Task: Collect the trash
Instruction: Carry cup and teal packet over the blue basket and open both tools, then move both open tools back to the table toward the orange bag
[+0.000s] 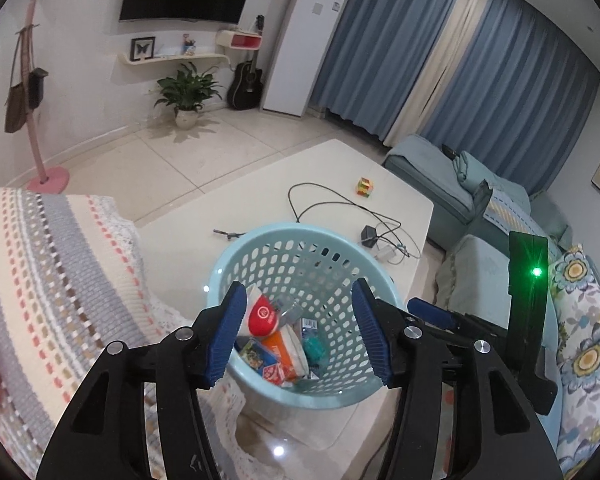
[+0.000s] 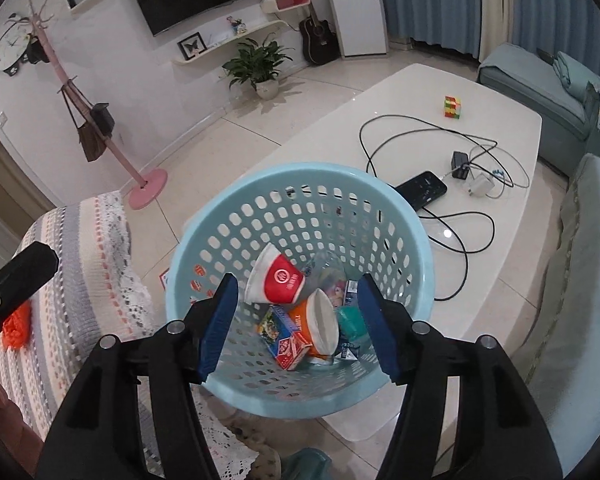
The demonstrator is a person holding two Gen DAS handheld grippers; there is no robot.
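Trash [image 2: 300, 312] in blue basket [image 2: 204, 240], red-and-white cup [image 2: 278, 282], writing unreadable, both hand-held grippers [image 1: 300, 332] [image 2: 296, 326] spread, empty

Above the perforated blue basket [image 2: 300, 200] your way down is clear through its wide mouth until the red-and-white paper cup [image 2: 276, 282] and cartons piled on its floor, while behind the basket black cables [image 2: 400, 128] and a phone [image 2: 422, 188] clutter the white coffee table [image 2: 500, 92].
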